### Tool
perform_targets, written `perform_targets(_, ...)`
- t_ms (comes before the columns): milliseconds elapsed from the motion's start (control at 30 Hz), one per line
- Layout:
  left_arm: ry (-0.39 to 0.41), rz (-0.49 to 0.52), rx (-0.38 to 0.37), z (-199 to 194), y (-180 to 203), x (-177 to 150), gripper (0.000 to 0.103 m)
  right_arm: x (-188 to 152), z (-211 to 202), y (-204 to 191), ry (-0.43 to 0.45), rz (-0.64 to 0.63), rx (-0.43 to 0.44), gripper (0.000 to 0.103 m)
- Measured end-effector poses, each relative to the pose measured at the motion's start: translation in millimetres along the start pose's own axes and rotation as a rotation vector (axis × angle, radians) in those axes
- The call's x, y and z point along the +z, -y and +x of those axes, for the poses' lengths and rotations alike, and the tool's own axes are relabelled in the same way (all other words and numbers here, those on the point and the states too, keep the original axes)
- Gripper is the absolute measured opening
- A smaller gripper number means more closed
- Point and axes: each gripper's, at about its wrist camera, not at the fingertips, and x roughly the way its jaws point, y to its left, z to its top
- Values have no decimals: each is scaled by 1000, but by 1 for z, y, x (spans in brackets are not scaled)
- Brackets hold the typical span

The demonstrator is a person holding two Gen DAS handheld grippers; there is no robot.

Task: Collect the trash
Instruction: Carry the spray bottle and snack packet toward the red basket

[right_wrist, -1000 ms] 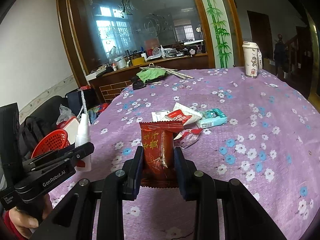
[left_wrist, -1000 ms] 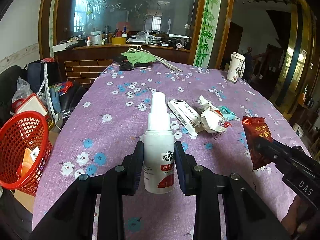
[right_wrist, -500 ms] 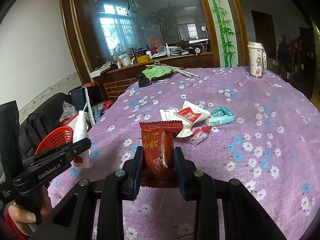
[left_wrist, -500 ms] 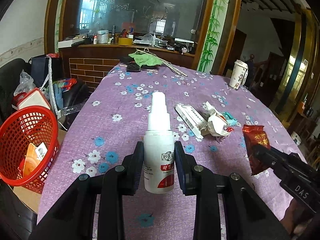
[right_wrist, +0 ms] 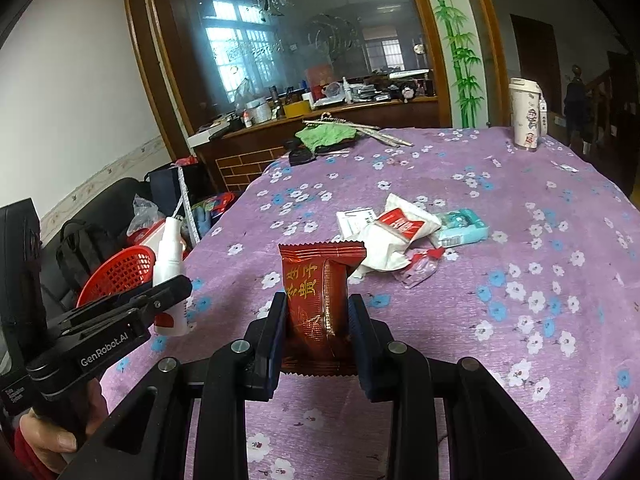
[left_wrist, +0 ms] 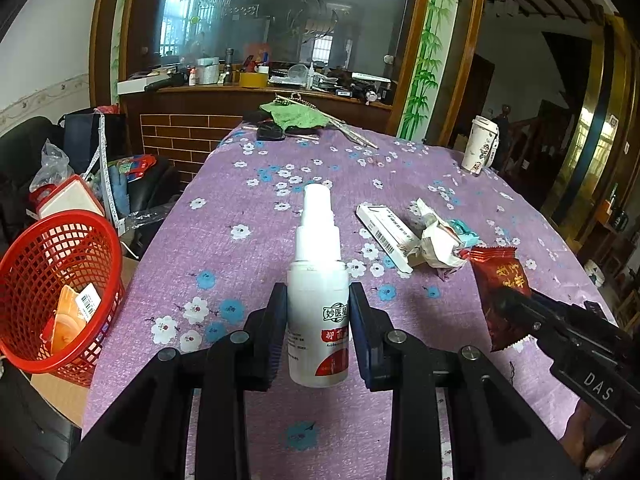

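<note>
Red basket [left_wrist: 60, 280] sits off the table's left edge, bigger in view than a second ago. My left claw [left_wrist: 318, 328] clamps the spray bottle [left_wrist: 318, 280], right claw [right_wrist: 318, 328] clamps the red snack wrapper [right_wrist: 316, 292]; both grips unchanged, drop-off comes next.

Table [left_wrist: 248, 248] covered w/ purple cloth, white + blue flower print. Far right corner: white paper cup [left_wrist: 479, 147] w/ lid, cartoon print, upright. Far edge, centre: green cloth [left_wrist: 296, 116] crumpled, lying on a dark object [left_wrist: 270, 132]; thin metal rods [left_wrist: 352, 130] run out from under it toward the right. Behind table: brick-pattern counter [left_wrist: 180, 136] w/ cluttered top, yellow box [left_wrist: 252, 79] among bottles; large glass pane above, bamboo-painted pillar [left_wrist: 424, 60] at its right. Left of table, floor level: black bag [right_wrist: 84, 248], clear plastic bag [left_wrist: 50, 164], white-lidded red container [left_wrist: 72, 196], measuring tape [left_wrist: 105, 168] hanging.
</note>
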Motion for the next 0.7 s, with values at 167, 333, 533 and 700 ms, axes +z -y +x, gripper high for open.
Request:
perform_targets(167,-10,0,13,3,-2,-1,29,-2,4,-6,-12,-14,13,32)
perform_targets(333,-25,-7,23,8,-4,-2,29,-5,9,-8,-31,-14,24,32)
perform_targets(533,-31,-6,28,12,-6,-3,29,-7,12,-7,-42,-11,26,32)
perform_targets(700,-30,-7,26,12,-6,-2,29,-8,12,-7,-43,-16,29,32)
